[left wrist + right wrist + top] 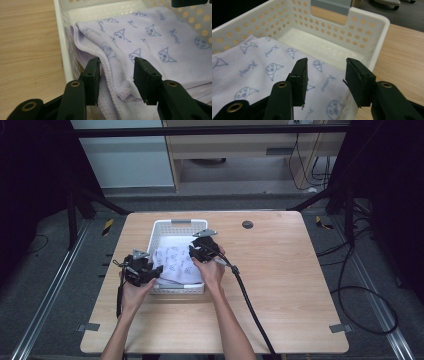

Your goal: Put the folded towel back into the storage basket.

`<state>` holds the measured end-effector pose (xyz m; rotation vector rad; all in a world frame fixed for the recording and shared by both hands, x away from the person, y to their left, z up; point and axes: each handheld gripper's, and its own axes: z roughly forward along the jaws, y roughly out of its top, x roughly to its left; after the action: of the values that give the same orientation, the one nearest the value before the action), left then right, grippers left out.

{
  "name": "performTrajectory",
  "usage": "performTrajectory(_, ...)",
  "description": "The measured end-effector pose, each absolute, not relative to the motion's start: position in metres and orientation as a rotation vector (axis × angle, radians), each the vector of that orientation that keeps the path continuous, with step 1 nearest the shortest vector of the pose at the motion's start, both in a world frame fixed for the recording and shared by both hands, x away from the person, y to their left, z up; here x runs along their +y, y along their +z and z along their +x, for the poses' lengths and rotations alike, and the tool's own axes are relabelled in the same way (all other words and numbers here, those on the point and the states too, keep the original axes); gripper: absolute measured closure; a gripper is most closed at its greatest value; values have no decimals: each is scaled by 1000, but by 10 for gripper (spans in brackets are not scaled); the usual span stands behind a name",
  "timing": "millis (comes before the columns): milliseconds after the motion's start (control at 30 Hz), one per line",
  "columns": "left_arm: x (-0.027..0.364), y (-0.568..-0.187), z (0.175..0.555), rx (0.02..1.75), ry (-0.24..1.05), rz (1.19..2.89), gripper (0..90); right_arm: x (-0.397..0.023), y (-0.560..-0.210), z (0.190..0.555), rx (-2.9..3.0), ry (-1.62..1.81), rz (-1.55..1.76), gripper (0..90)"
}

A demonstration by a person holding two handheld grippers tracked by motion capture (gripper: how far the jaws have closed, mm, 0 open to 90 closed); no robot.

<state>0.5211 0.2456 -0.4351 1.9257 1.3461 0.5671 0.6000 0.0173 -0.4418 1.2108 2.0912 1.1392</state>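
A white perforated basket (pixel 180 222) stands on the wooden table, left of centre. In it lies a folded pale lilac cloth (pixel 175 262) printed with small cat faces. My left gripper (pixel 150 272) is at the basket's near left corner. In the left gripper view its jaws (pixel 116 72) stand apart around a raised hem fold of the cloth (pixel 150 42), not pressing it. My right gripper (pixel 197 252) hovers over the basket's right side. Its jaws (pixel 325 72) are open just above the cloth (pixel 262 72), near the basket wall (pixel 372 20).
A round dark grommet (pixel 247 224) sits in the table top behind the basket. The right gripper's cable (pixel 250 305) trails back over the table toward the front edge. Grey tape marks (pixel 88 327) (pixel 341 328) lie at the near corners. Bare wood stretches to the right.
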Motion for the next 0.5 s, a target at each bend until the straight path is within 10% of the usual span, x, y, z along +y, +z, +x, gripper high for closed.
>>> performTrajectory(500, 248, -412, 510, 1286, 617, 1866, 513, -7, -421, 582, 2033, 1240, 1167, 398)
